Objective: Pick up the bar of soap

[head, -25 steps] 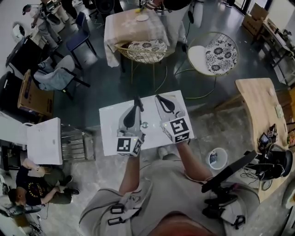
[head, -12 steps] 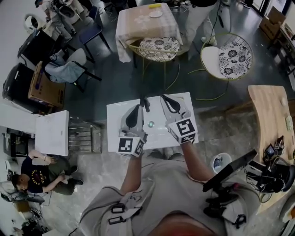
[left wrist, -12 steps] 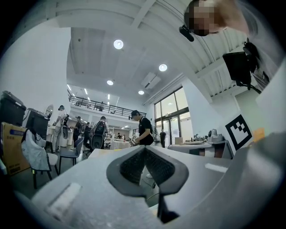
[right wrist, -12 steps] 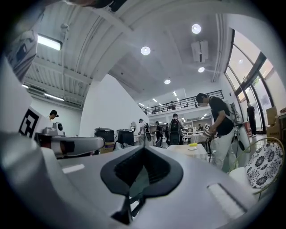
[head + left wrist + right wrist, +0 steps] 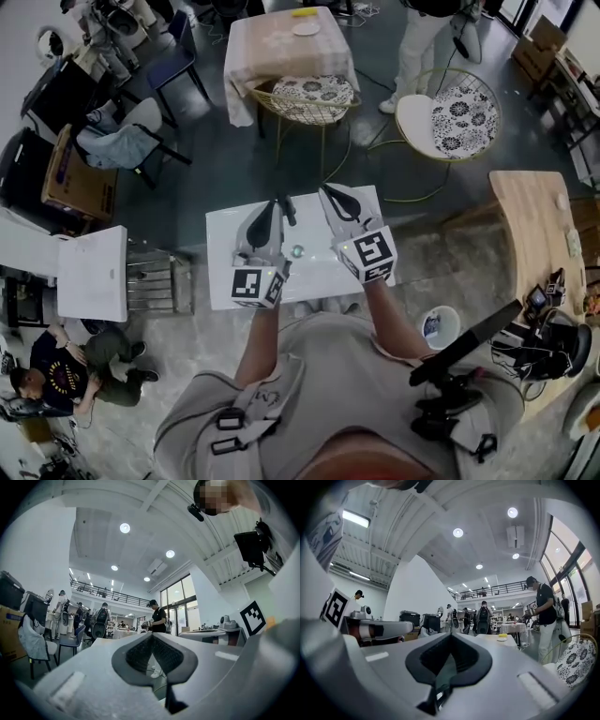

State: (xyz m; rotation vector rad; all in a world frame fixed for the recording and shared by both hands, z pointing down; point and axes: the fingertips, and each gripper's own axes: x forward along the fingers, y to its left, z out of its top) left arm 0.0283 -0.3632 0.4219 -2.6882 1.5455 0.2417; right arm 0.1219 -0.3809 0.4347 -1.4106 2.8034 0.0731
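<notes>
Hall floor, grey, seen steeply from above. Item one: white table (image 5: 225,281), rectangular, directly ahead of the person. Item two: left gripper (image 5: 284,208), over the table's middle, jaws pressed together on nothing, tips toward the table's far edge. Item three: right gripper (image 5: 326,195), over the table's right half, jaws likewise clenched and empty, tips at the far edge. Item four: presumed bar of soap (image 5: 298,251), a small pale roundish speck on the table's middle. It lies between the two gripper bodies, on the near side of both jaw tips, somewhat closer to the left gripper. Too small to tell its long axis or finish; neither gripper view shows it. Judgement: whichever gripper goes must draw back toward the table's near edge, tip downward and unclench.
</notes>
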